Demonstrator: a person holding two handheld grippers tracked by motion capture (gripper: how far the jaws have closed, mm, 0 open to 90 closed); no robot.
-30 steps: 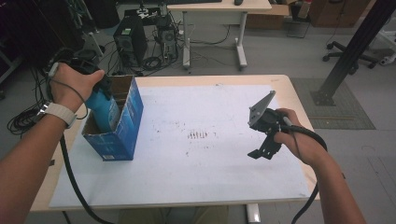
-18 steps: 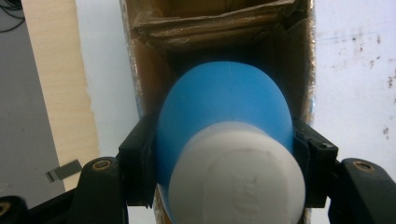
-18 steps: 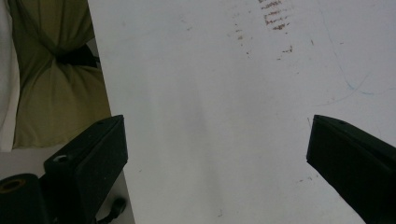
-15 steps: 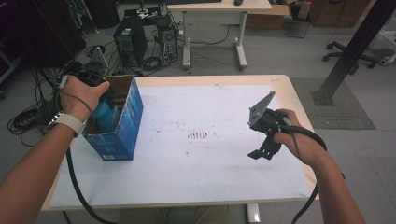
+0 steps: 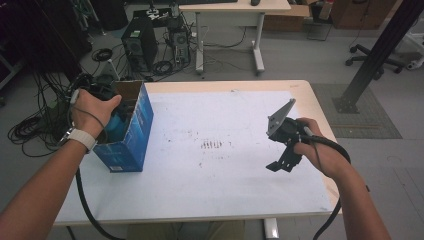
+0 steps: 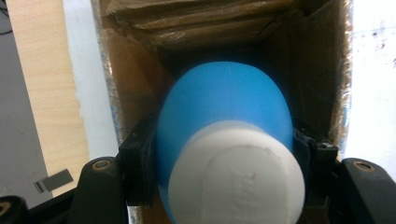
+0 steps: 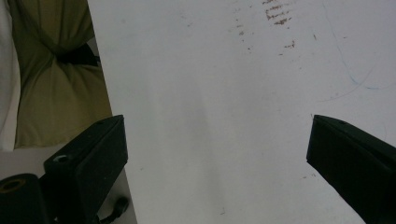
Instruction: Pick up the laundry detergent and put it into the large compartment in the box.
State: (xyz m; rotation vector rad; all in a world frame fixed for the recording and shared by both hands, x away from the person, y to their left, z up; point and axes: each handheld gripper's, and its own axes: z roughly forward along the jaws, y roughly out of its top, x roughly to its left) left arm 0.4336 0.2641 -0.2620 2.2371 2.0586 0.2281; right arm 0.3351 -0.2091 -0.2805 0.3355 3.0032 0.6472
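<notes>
- I am holding the left gripper (image 5: pixel 107 107) at the left edge of the table (image 5: pixel 320 105), down in the open top of the blue cardboard box (image 5: pixel 131 137).
- In the left gripper view, my left gripper (image 6: pixel 219 154) is clamping its jaws on either side of a blue bottle (image 6: pixel 224 109) with a white cap (image 6: pixel 236 179), and the bottle is sitting inside the box (image 6: pixel 135 74), between its brown inner walls.
- The box is standing upright on the white sheet (image 5: pixel 220 180) covering the tabletop.
- I am hovering the right gripper (image 5: pixel 282 162) over the sheet near the right edge, well apart from the box.
- Its jaws are standing wide apart and gripping nothing, with bare sheet (image 7: pixel 210 116) between them.
</notes>
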